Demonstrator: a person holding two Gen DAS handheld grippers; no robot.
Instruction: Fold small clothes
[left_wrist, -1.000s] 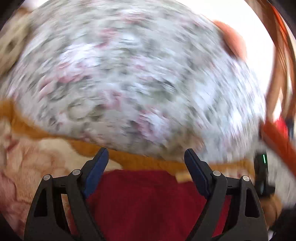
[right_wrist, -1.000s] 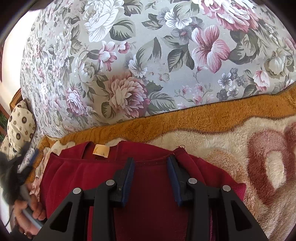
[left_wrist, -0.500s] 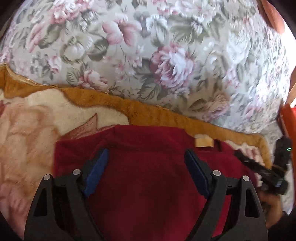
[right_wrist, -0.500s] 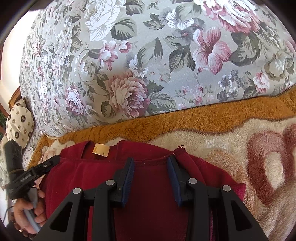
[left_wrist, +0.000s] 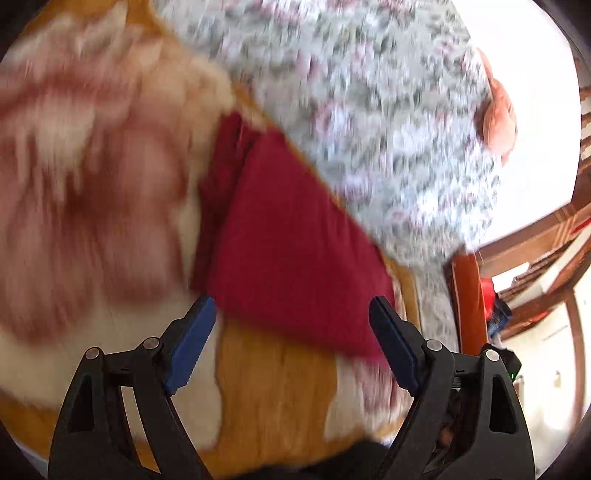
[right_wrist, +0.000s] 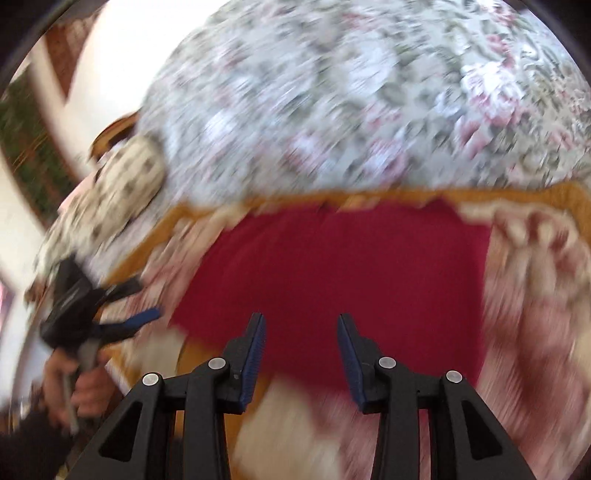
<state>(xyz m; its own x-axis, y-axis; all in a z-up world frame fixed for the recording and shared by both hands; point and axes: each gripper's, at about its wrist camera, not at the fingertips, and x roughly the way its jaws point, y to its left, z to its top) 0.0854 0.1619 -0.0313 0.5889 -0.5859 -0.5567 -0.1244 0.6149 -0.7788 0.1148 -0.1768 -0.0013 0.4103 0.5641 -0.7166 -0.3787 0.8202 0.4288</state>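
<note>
A dark red garment (left_wrist: 291, 243) lies folded into a flat rectangle on a cream, pink and orange blanket (left_wrist: 110, 192), close to a floral sofa back. It also shows in the right wrist view (right_wrist: 362, 280). My left gripper (left_wrist: 291, 339) is open and empty, just short of the garment's near edge. My right gripper (right_wrist: 301, 354) is open and empty, above the garment's near edge. The left gripper also shows in the right wrist view (right_wrist: 122, 306) at the far left, held in a hand. Both views are blurred by motion.
The floral sofa back (right_wrist: 351, 110) rises behind the garment. A spotted cushion (right_wrist: 110, 206) lies at the left in the right wrist view. An orange wooden frame (left_wrist: 469, 295) and a bright window area stand at the right of the left wrist view.
Both grippers have pulled back and up from the garment. The right jaws, which sat on the collar edge, have let go and opened wider. The garment now lies as a smaller folded rectangle.
</note>
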